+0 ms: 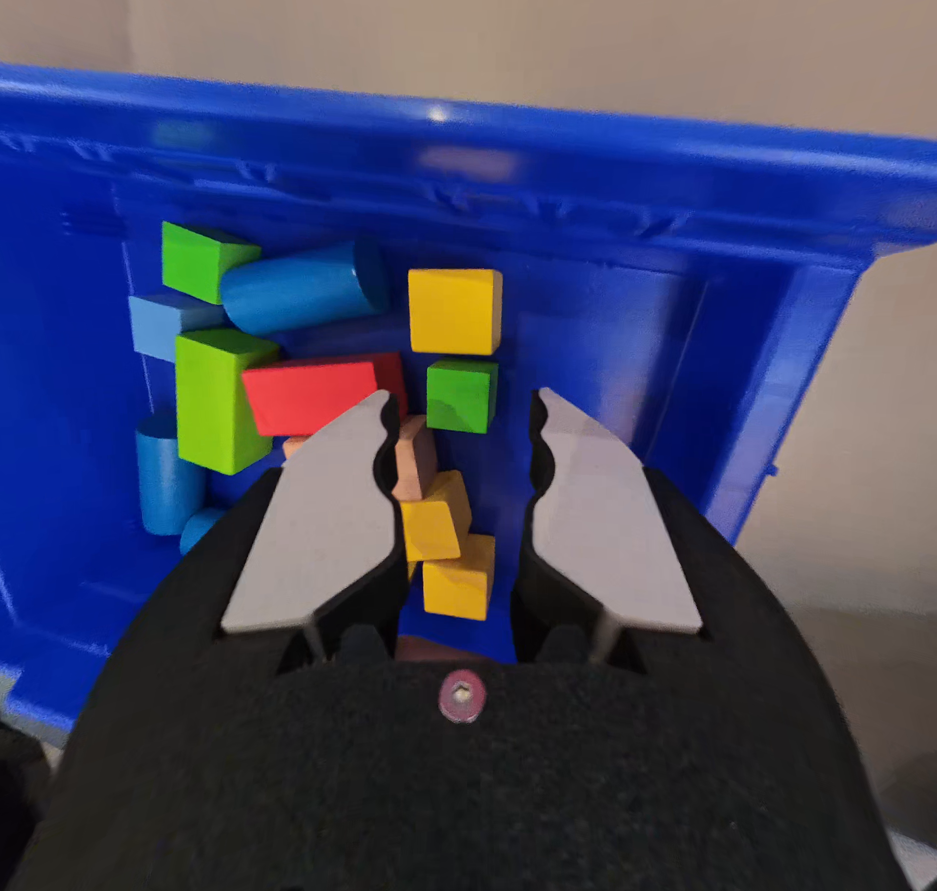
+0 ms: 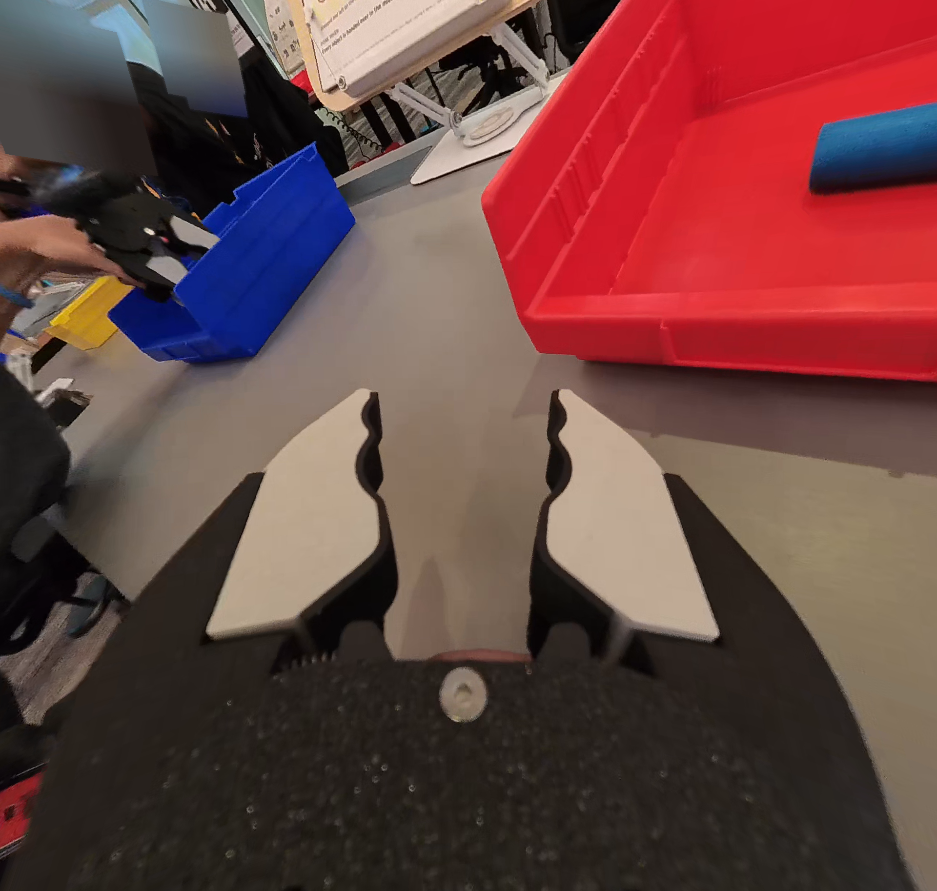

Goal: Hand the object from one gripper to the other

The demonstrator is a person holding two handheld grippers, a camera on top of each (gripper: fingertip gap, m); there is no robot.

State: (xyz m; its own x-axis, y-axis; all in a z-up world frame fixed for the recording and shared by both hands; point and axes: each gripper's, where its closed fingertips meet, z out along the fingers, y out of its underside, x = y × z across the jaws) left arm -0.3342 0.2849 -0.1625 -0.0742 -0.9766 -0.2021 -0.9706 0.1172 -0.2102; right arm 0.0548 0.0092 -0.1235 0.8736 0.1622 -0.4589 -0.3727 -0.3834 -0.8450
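My left gripper (image 1: 461, 403) is open and empty, pointing down into a blue bin (image 1: 659, 268) that holds several coloured wooden blocks. A small green cube (image 1: 460, 396), a tan block (image 1: 416, 456) and two yellow blocks (image 1: 436, 522) lie between and below its fingers. A yellow cube (image 1: 454, 310), a red block (image 1: 312, 396) and a blue cylinder (image 1: 304, 286) lie farther in. My right gripper (image 2: 464, 400) is open and empty over the grey table (image 2: 431, 283). The right wrist view shows the left gripper (image 2: 152, 248) over the blue bin (image 2: 253, 268).
A red bin (image 2: 735, 238) stands at the right with a blue cylinder (image 2: 877, 149) inside. A yellow bin (image 2: 86, 316) sits behind the blue one. A white sign board on a stand (image 2: 416, 20) is at the back. A person's hand (image 2: 45, 248) holds the left gripper.
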